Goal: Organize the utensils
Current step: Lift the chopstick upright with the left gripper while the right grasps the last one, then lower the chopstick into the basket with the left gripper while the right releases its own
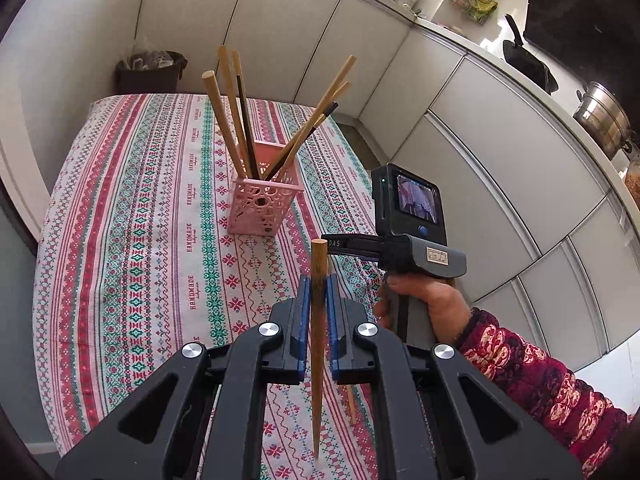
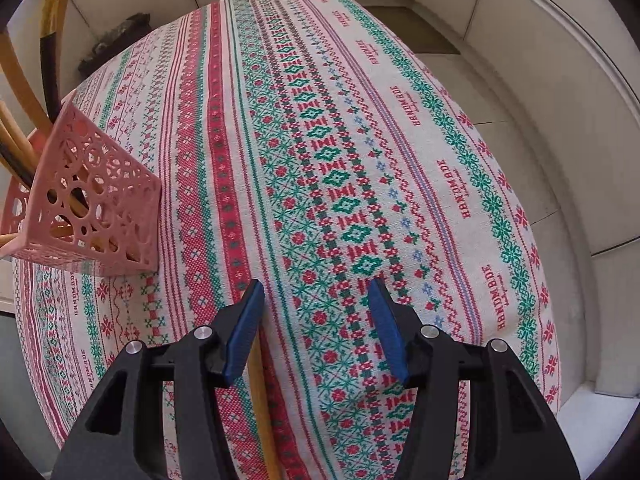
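Most chopsticks already in pink holder (image 1: 262,200) ahead of your fingers; L gripper (image 1: 319,312) clamps one chopstick (image 1: 319,320) upright, R gripper (image 2: 316,328) jaws apart, empty, w/ last chopstick (image 2: 262,400) on cloth under its left finger.

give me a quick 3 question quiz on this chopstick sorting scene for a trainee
1. True or false: the left gripper is shut on a wooden chopstick.
2. Where do the sorted chopsticks stand? A) steel pot B) pink basket C) dark bin
3. Fill in: the right gripper has its fingers ____ over the patterned tablecloth.

Key: 1 true; 2 B; 3 apart. A second chopstick lies on the cloth beside the right gripper's left-hand finger, not gripped.
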`<control>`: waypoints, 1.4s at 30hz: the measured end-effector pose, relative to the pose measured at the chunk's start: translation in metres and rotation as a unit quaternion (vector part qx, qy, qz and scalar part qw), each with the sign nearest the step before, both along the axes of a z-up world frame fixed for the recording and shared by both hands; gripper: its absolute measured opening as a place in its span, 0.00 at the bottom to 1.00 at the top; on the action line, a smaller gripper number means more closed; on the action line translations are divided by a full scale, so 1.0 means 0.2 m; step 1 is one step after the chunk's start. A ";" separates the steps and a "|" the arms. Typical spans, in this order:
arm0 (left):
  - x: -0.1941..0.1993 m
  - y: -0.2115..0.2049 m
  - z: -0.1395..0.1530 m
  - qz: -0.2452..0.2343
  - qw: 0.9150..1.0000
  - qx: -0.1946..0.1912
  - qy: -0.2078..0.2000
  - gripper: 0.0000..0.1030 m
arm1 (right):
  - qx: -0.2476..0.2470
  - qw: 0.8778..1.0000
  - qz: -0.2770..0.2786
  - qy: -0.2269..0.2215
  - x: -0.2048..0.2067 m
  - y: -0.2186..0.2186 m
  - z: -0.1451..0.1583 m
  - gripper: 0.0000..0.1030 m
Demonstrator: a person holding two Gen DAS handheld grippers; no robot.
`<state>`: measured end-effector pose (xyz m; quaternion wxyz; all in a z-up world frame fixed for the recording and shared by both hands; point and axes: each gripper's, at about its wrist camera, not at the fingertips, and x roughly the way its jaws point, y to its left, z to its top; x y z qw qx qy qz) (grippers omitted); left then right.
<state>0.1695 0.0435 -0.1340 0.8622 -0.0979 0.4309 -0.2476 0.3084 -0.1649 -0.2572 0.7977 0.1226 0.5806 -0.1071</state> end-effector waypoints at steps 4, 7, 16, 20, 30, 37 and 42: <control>-0.02 0.04 0.02 0.012 1.000 -0.003 -0.004 0.07 | 0.024 0.999 -0.011 -0.021 -0.02 -0.01 0.05 0.54; -0.01 0.06 0.01 0.014 1.000 -0.003 -0.004 0.07 | 0.012 0.999 0.006 -0.038 -0.03 0.03 0.10 0.55; -0.01 0.09 0.04 0.026 1.000 -0.007 -0.007 0.07 | -0.036 0.995 0.083 -0.028 -0.04 0.21 0.03 0.07; -0.02 0.08 0.05 0.024 1.000 -0.011 -0.013 0.07 | -0.027 0.993 0.096 -0.068 -0.17 0.19 0.08 0.07; -0.06 0.03 0.11 0.016 0.999 -0.017 -0.031 0.07 | -0.017 0.976 0.109 -0.187 -0.53 0.10 0.44 0.07; -0.08 0.00 0.14 0.012 0.999 -0.018 -0.040 0.07 | 0.018 0.961 0.109 -0.255 -0.62 0.00 0.67 0.07; -0.09 0.00 0.17 0.016 0.998 -0.022 -0.048 0.07 | 0.042 0.942 0.111 -0.315 -0.69 -0.05 0.83 0.07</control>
